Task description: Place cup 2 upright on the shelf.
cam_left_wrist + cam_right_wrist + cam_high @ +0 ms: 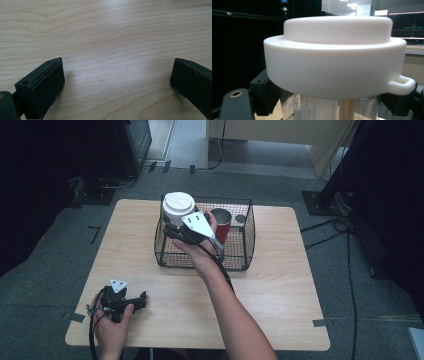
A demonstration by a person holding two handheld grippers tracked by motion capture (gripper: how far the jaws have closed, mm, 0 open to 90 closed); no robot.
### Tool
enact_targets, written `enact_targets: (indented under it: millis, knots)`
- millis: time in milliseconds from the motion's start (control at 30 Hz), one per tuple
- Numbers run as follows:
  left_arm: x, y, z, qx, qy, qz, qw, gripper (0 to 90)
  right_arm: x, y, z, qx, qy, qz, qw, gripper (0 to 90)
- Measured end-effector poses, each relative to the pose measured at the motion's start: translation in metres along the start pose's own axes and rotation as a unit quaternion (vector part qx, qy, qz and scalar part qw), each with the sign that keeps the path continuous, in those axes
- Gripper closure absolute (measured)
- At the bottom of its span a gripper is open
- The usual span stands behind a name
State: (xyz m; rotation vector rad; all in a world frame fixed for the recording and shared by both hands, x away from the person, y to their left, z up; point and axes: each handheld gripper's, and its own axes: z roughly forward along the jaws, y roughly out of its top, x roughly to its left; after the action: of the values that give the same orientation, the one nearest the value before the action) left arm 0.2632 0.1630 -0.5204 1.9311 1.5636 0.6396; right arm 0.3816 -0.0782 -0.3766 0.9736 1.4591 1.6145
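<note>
A clear cup with a white lid (178, 206) hangs upright over the left side of a black wire basket (250, 235). My right gripper (172, 227) is shut on its clear body just under the lid. In the right gripper view the lid (337, 60) is very close, with a small tab at its right, and the right gripper (331, 101) has one black jaw on each side of the cup. My left gripper (141, 301) rests near the table's front left corner. Bare wood lies between the wide-open jaws of the left gripper (117, 82).
A red cup (222, 225) stands upright inside the basket toward its right. The basket sits at the back middle of the light wooden table (280, 285). Cables run over the floor to the right, and dark equipment stands beyond the table.
</note>
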Motion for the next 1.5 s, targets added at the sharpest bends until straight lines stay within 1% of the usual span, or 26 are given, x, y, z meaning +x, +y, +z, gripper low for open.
enact_targets:
  millis: [133, 233, 467, 700, 767, 833, 933, 1133, 1333, 1500]
  knots:
    - [0.0, 0.0, 0.0, 0.0, 0.0, -0.001, 1.0, 0.1, -0.005, -0.006, 0.009, 0.004, -0.002, -0.004, 1.0, 16.0]
    - [0.0, 0.0, 0.0, 0.0, 0.0, 0.0, 1.0, 0.1, -0.007, -0.011, 0.015, 0.014, -0.003, -0.008, 0.9999, 16.0]
    - [0.0, 0.0, 0.0, -0.001, 0.0, -0.002, 1.0, 0.1, -0.01, -0.021, 0.029, 0.026, 0.0, 0.006, 0.9996, 16.0]
    - [0.0, 0.0, 0.0, 0.0, -0.001, -0.001, 1.0, 0.1, -0.012, -0.035, 0.041, 0.047, -0.007, 0.003, 0.9989, 16.0]
    - [0.0, 0.0, 0.0, 0.0, 0.0, -0.001, 1.0, 0.1, -0.013, -0.04, 0.044, 0.053, -0.012, 0.005, 0.9985, 15.9]
    - [0.0, 0.0, 0.0, 0.001, -0.001, -0.001, 1.0, 0.1, -0.014, -0.044, 0.046, 0.059, -0.016, 0.003, 0.9981, 15.9]
    - [0.0, 0.0, 0.0, 0.001, -0.001, -0.001, 1.0, 0.1, -0.016, -0.048, 0.05, 0.065, -0.018, 0.007, 0.9977, 16.0]
    - [0.0, 0.0, 0.0, 0.0, -0.001, -0.001, 1.0, 0.1, -0.018, -0.056, 0.055, 0.085, -0.022, 0.007, 0.9961, 15.9]
    - [0.0, 0.0, 0.0, 0.0, -0.001, -0.001, 1.0, 0.1, -0.02, -0.065, 0.059, 0.109, -0.028, 0.013, 0.9936, 15.9]
    - [0.0, 0.0, 0.0, 0.001, -0.001, 0.0, 1.0, 0.1, -0.02, -0.071, 0.059, 0.125, -0.024, 0.009, 0.9918, 15.8]
